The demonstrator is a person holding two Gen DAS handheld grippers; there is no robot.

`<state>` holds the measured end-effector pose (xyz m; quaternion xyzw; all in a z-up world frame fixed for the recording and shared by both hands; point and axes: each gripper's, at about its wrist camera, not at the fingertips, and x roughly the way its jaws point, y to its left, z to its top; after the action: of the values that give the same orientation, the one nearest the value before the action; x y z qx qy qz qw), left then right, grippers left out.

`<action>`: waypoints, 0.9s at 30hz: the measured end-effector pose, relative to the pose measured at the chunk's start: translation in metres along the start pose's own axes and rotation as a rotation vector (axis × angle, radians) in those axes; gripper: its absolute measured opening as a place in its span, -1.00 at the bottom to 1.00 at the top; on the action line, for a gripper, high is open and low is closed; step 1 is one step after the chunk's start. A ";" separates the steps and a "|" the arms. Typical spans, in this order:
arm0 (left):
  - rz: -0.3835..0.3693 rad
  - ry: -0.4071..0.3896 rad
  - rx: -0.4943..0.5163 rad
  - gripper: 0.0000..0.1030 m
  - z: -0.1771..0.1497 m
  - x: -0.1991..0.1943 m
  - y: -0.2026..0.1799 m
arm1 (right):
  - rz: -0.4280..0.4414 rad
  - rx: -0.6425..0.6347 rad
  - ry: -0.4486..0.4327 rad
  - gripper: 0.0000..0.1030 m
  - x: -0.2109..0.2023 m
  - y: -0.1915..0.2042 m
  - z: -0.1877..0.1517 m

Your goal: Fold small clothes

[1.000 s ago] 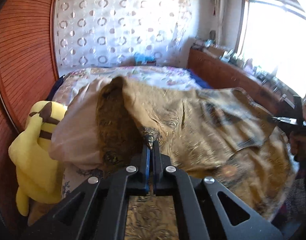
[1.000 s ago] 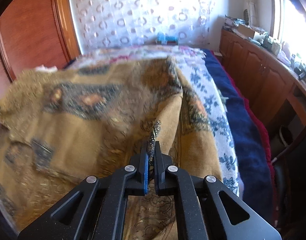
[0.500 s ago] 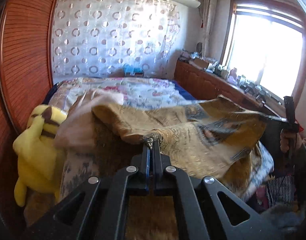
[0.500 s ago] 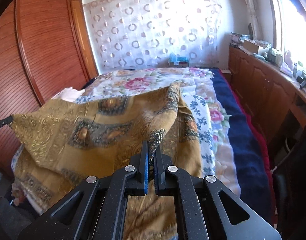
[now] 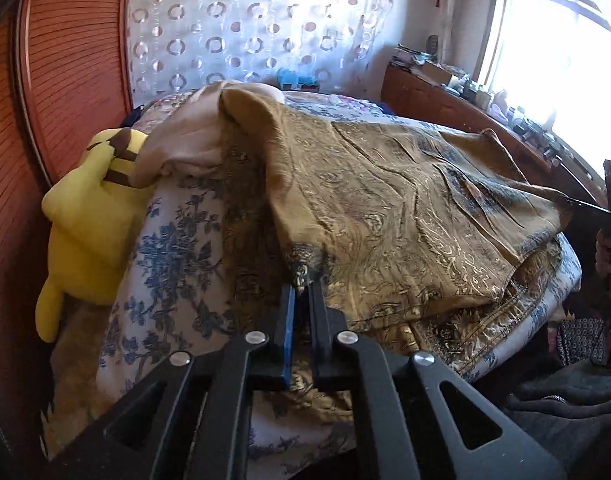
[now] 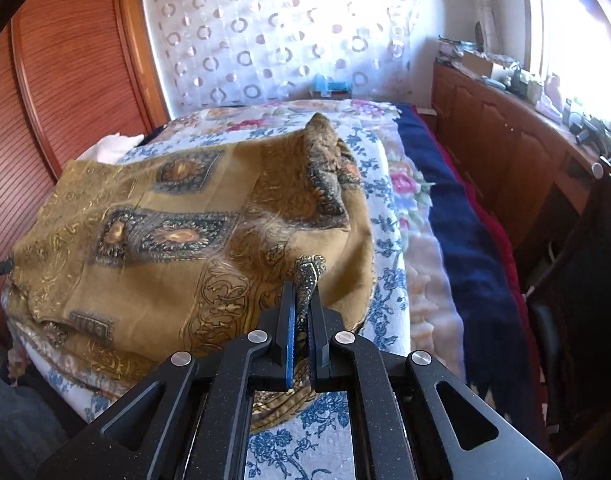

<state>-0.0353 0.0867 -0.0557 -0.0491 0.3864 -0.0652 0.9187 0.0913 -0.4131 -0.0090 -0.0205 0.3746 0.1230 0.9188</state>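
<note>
- The left gripper (image 5: pixel 301 286) has a corner of a gold-brown patterned scarf (image 5: pixel 405 216) between its jaws; the jaws are just beginning to part, with a narrow gap showing and the dark-edged corner still caught at their tips.
- The right gripper (image 6: pixel 305 280) pinches another dark-bordered corner of the same scarf (image 6: pixel 185 240); here too the jaws are starting to ease apart, and the twisted cloth runs down through the slot between them.
- The scarf lies spread and doubled over on the near part of the bed (image 6: pixel 389 216), on a white sheet printed with blue flowers (image 5: pixel 169 248). Its paisley and medallion pattern faces up, and a lower layer with a fringed hem shows along the near edge in the left wrist view.
- In the left wrist view the right gripper's black finger (image 5: pixel 585 206) shows at the far right, holding the scarf's other corner, with part of a hand (image 5: pixel 603 252) below it.
- One fold of the scarf stands up in a peak toward the far side of the bed.
- A pale beige cloth (image 5: pixel 193 132) lies bunched against the scarf's far left edge.
- A yellow plush toy (image 5: pixel 89 216) leans at the bed's left side, against a reddish wooden wardrobe (image 5: pixel 65 64).
- A dark blue blanket (image 6: pixel 461 232) runs along the bed's right side, beside a low wooden cabinet (image 6: pixel 505 140) under the window.
- A white curtain with ring patterns (image 6: pixel 273 40) hangs behind the bed.
</note>
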 end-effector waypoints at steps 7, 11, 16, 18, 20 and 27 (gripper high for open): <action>0.024 -0.014 -0.016 -0.64 0.003 -0.005 0.014 | -0.067 -0.038 -0.046 -0.10 -0.013 0.012 0.004; 0.036 0.008 -0.026 -0.64 0.000 0.003 0.020 | -0.045 -0.041 -0.073 0.07 -0.016 0.021 0.007; 0.035 0.001 -0.051 -0.64 0.004 0.002 0.023 | 0.016 -0.088 -0.049 0.13 -0.001 0.051 0.007; 0.035 -0.048 -0.065 -0.64 0.013 -0.008 0.022 | 0.048 -0.110 -0.030 0.14 0.012 0.067 0.005; 0.029 -0.085 -0.062 -0.64 0.022 -0.015 0.019 | 0.067 -0.131 -0.014 0.17 0.023 0.083 0.004; 0.059 -0.059 -0.030 -0.63 0.042 0.008 0.015 | 0.136 -0.155 0.006 0.37 0.047 0.119 0.001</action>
<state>0.0014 0.1020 -0.0347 -0.0534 0.3613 -0.0309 0.9304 0.0960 -0.2878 -0.0345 -0.0665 0.3673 0.2134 0.9028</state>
